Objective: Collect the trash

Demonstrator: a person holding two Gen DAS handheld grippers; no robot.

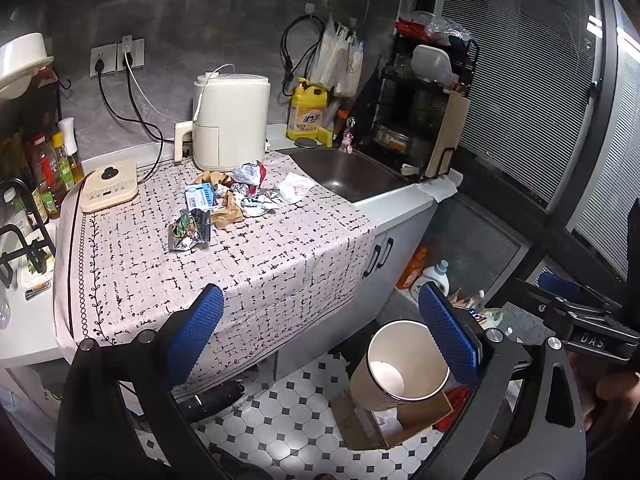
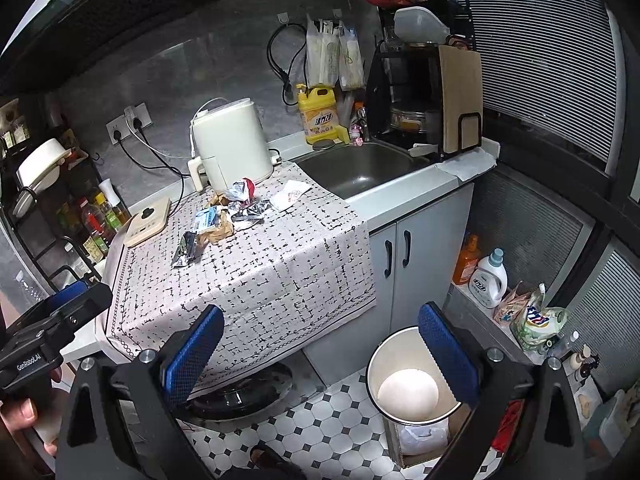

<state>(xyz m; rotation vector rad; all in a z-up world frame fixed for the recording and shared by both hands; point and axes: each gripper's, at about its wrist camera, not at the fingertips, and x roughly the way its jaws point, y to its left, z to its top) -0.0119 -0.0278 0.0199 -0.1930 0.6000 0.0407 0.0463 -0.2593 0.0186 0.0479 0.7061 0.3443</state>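
Observation:
A pile of trash (image 1: 230, 194) lies on the patterned cloth of the counter: crumpled wrappers, brown paper, a blue-and-white packet and a foil snack bag (image 1: 189, 231). It also shows in the right wrist view (image 2: 228, 210). A tall paper bin (image 1: 400, 364) stands on the floor by a cardboard box; it shows too in the right wrist view (image 2: 410, 376). My left gripper (image 1: 320, 340) is open and empty, held off the counter's front edge. My right gripper (image 2: 320, 344) is open and empty, beside the left one.
A cream air fryer (image 1: 230, 120) stands behind the trash, an induction hob (image 1: 110, 186) to its left, a sink (image 1: 352, 170) to its right. Bottles and a rack line the left. Detergent bottles (image 2: 490, 278) stand on the floor at the right.

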